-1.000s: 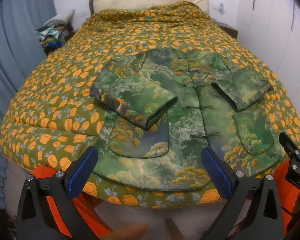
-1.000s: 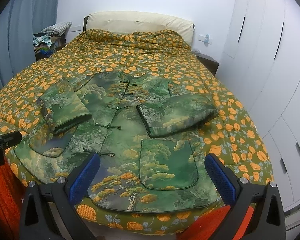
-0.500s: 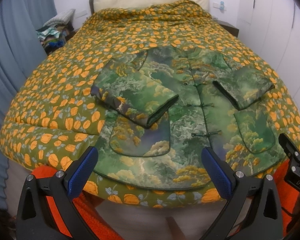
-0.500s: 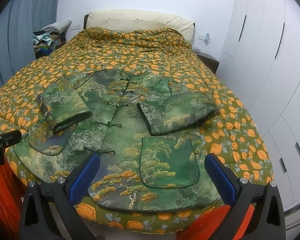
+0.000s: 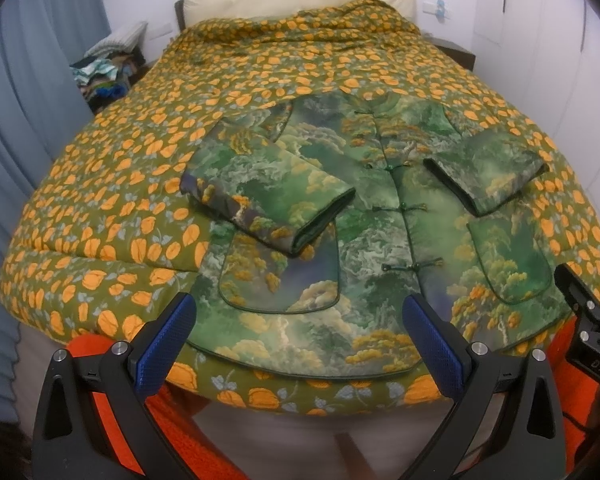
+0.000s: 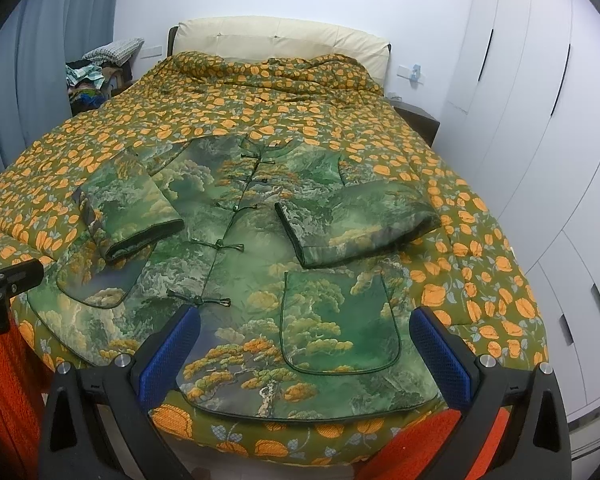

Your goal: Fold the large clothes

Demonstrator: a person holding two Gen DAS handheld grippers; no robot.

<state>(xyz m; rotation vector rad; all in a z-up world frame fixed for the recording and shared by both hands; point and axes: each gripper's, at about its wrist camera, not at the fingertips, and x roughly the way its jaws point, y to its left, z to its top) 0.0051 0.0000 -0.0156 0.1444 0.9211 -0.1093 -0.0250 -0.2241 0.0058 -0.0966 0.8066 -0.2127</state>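
Left gripper (image 5: 300, 336) and right gripper (image 6: 306, 340) — black angular frames; blue, textured pads (image 5: 166, 344) lining each finger; silver round screws at the finger bases; white lettering on a black side bracket; orange knitted sleeves (image 6: 4, 396) behind both.

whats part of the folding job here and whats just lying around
Job: green jacket with both sleeves folded in, left gripper, right gripper, both open.

Lying about: clothes pile beside the bed, floral quilt, cream headboard.
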